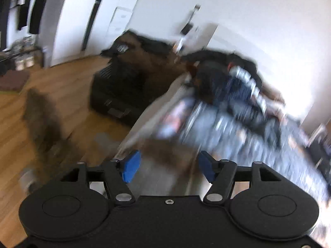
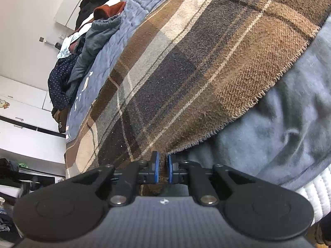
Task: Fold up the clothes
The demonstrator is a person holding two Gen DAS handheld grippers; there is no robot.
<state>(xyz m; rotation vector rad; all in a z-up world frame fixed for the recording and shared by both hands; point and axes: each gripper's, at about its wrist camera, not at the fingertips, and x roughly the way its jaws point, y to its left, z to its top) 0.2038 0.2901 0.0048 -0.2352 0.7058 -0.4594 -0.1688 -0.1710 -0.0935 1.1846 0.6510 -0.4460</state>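
A brown, grey and cream plaid scarf (image 2: 186, 72) lies spread over a blue quilted bed cover (image 2: 289, 124). My right gripper (image 2: 163, 166) is shut on the scarf's corner at its frayed edge. My left gripper (image 1: 168, 165) is open and empty, its blue pads wide apart, over the side edge of the bed. The left wrist view is blurred by motion; a brown patch of cloth (image 1: 165, 150) shows just beyond its fingers, too blurred to identify.
A pile of unfolded clothes (image 2: 82, 41) lies along the far side of the bed, also in the left wrist view (image 1: 238, 86). A dark box-like object (image 1: 120, 86) stands on the wooden floor (image 1: 62, 103) beside the bed. White walls and cupboards (image 2: 20, 107) surround.
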